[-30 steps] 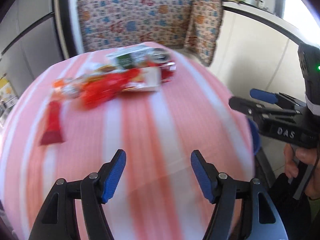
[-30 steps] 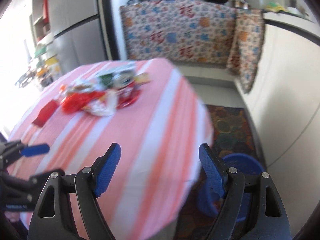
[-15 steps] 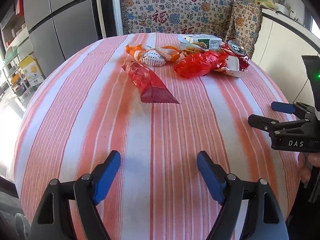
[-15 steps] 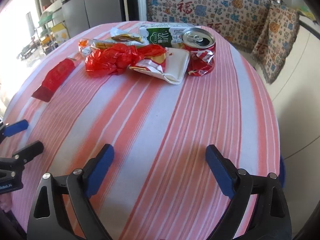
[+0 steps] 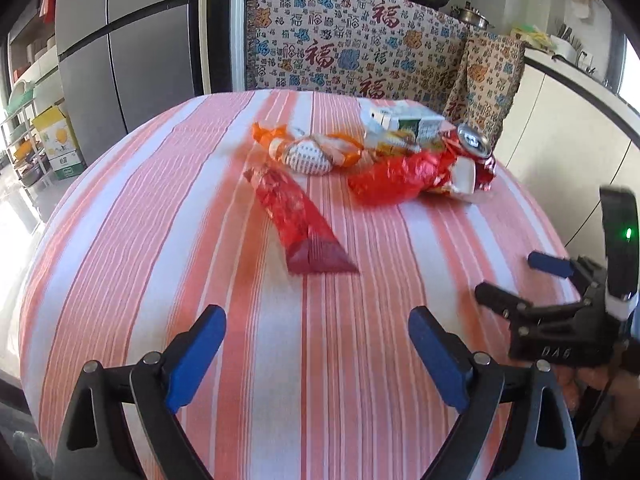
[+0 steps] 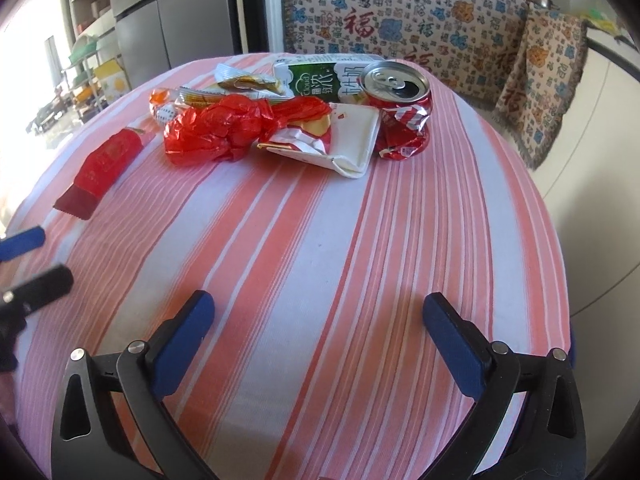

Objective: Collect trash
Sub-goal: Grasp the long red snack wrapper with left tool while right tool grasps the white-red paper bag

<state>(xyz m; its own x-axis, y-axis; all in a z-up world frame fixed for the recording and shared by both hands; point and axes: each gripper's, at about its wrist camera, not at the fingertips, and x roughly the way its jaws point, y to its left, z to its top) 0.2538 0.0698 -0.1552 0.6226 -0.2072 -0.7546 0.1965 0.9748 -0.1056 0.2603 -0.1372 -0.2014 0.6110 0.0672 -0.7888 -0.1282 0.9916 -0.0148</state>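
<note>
Trash lies bunched toward the far side of a round table (image 6: 320, 240) under a pink-and-white striped cloth: a crumpled red bag (image 6: 228, 128), a dented red can (image 6: 400, 108), a green milk carton (image 6: 320, 78), a white wrapper (image 6: 340, 140), and a red sachet (image 5: 296, 220) apart on the left. The left gripper (image 5: 316, 356) and right gripper (image 6: 320, 340) hover over the near cloth; their jaws have just been opening and stand wide, nothing between them. Behind are a patterned cloth (image 5: 352, 52) and a grey refrigerator (image 5: 120, 48); small print is unreadable.
</note>
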